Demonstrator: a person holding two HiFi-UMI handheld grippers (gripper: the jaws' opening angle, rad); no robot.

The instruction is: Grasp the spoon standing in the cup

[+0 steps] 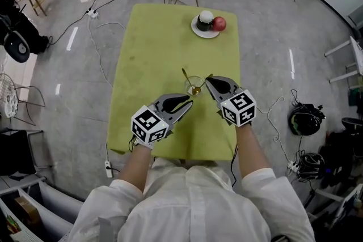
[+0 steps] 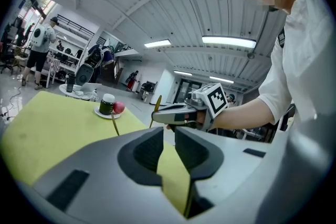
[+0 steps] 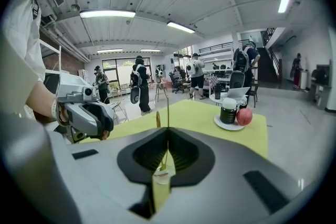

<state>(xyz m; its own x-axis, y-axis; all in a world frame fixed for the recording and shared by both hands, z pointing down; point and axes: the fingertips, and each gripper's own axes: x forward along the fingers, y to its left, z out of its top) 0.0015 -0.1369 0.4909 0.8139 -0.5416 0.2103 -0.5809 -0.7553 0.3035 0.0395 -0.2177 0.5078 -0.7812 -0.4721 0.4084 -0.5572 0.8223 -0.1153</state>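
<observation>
1. Left of the cup (image 1: pixel 194 86), the left claw (image 1: pixel 188 103) hangs low over the counter (image 1: pixel 153 42), its tips just short of the cup's near-left side. Its jaws stand a little apart, with only green cloth showing through the gap, so it carries nothing. To my eye it waits there to keep out of the way, near enough to steady the cup if it should tip.

2. A second spoon (image 1: pixel 185 73) leans out of the cup up and to the left, and neither claw touches it. It rests on the rim, which I take to be why it slants.

3. The task's spoon (image 3: pixel 168 113) rises at the cup's right side, pinched in the right claw (image 1: pixel 209 81).
   - That claw reaches in from the right of the cup, tilted slightly down, with its jaws closed tight on the handle just above the rim.
   - In the right gripper view the handle shows edge-on as a thin line up the seam of the jaws, so the pads press its flat faces. I judge that this keeps so thin a handle from twisting.
   - The top of the handle stands well above the jaws. Its lower end seems to reach into the cup, glimpsed under the jaws, but I cannot tell whether it touches the bottom.
</observation>
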